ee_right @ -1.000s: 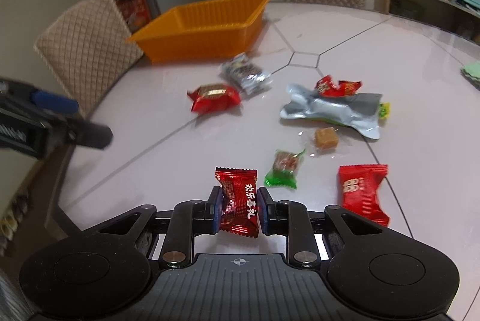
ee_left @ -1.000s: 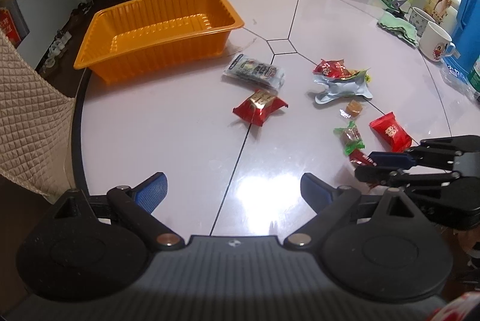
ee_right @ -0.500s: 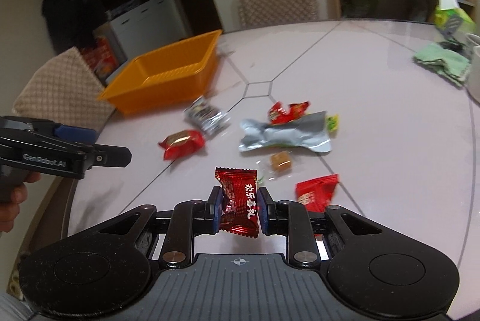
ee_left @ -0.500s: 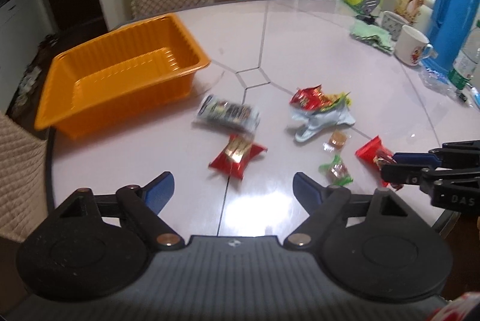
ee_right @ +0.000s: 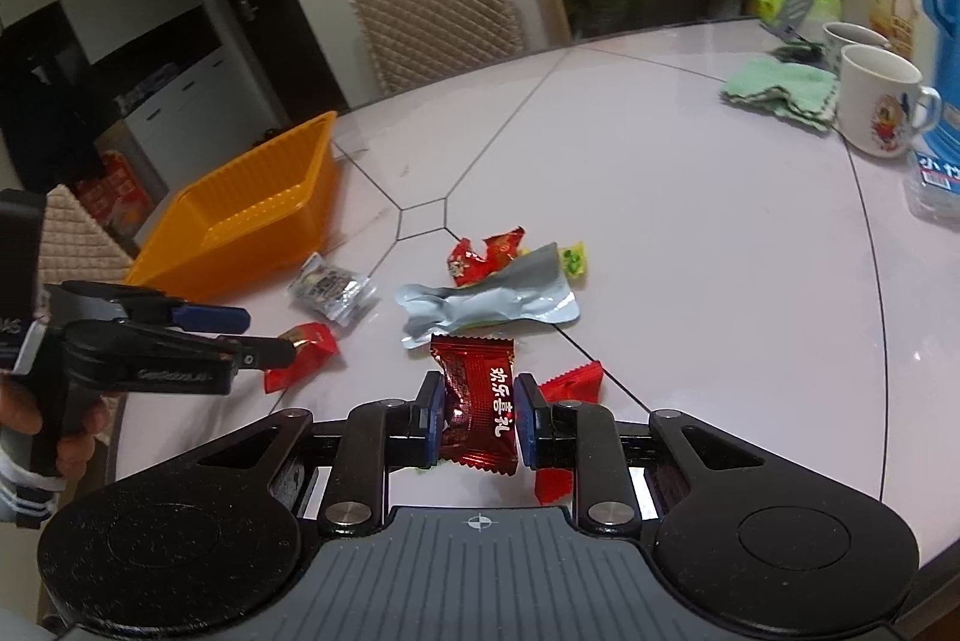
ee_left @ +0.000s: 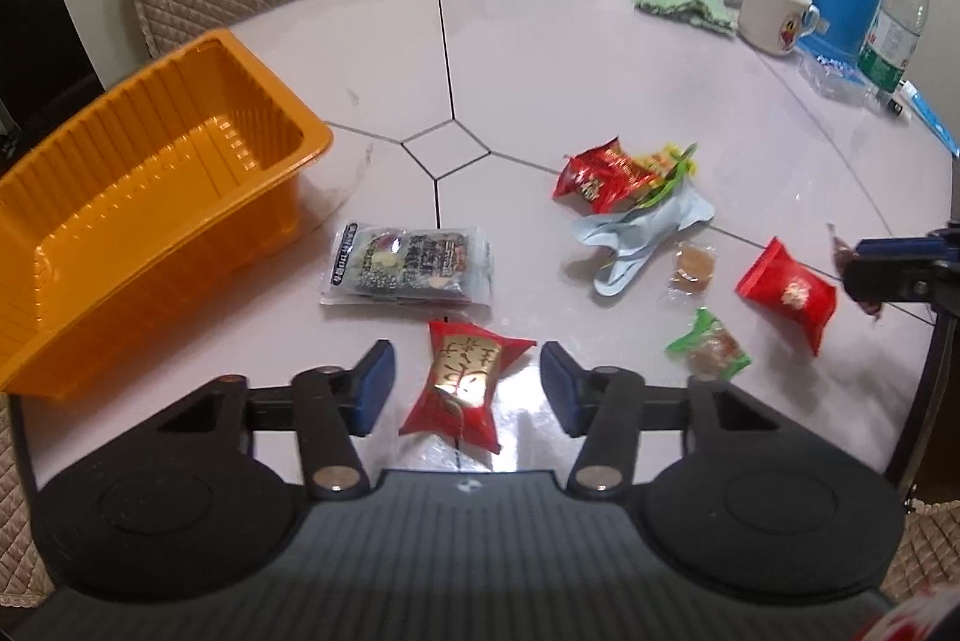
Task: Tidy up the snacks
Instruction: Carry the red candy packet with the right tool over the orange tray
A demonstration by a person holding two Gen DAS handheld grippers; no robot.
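Right gripper (ee_right: 477, 419) jaws clamp dark-red foil candy (ee_right: 480, 404); left gripper (ee_left: 465, 389) jaws closing, straddling red-gold packet (ee_left: 465, 389), untouched.

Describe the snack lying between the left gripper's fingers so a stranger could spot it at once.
Start at the orange tray and go to the dark grey packet beside it. Just nearer the camera lies the red pillow-shaped snack, the only red one with a gold panel.
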